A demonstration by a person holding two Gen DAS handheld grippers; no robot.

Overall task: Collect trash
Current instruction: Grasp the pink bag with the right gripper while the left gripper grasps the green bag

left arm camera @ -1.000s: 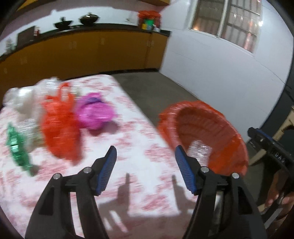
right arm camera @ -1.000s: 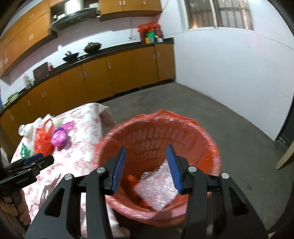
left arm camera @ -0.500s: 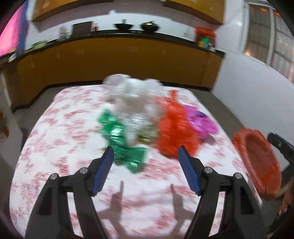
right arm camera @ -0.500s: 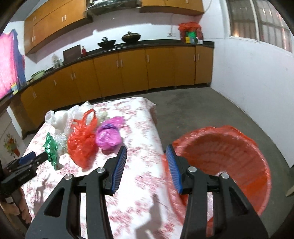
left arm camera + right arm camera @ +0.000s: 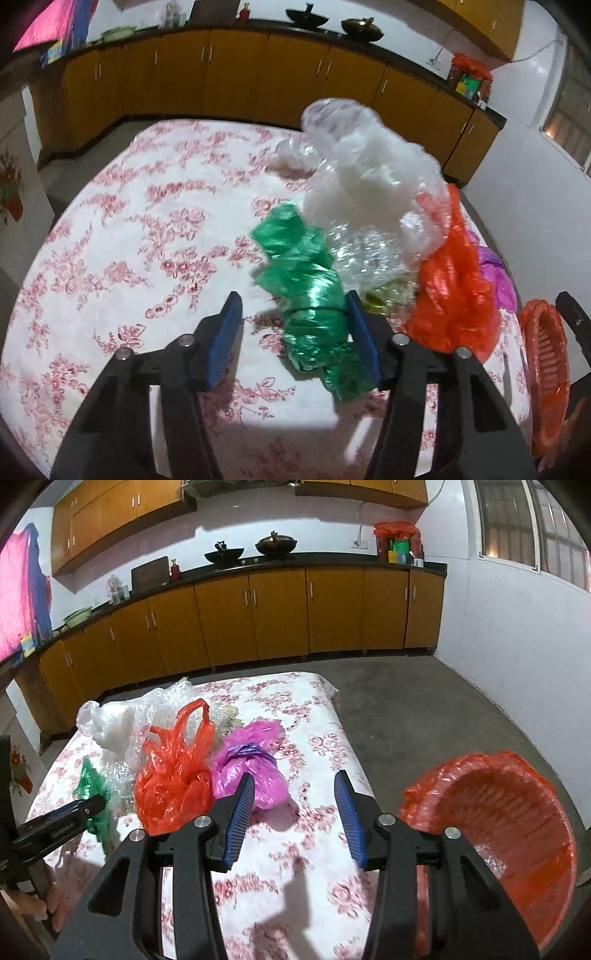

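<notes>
The left gripper (image 5: 293, 338) is spread wide, holding nothing, its fingers flanking the crumpled green plastic bag (image 5: 306, 295) on the near table. The bag is probably light, soft and slippery; pinch its bunched middle. The right gripper (image 5: 293, 812), also wide and empty, hovers near the pink bag (image 5: 251, 771), with the orange bin (image 5: 513, 834) to the right.

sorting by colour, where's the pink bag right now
In the right wrist view the pink bag lies on the table, against the red bag's right side, just beyond the right gripper.
</notes>
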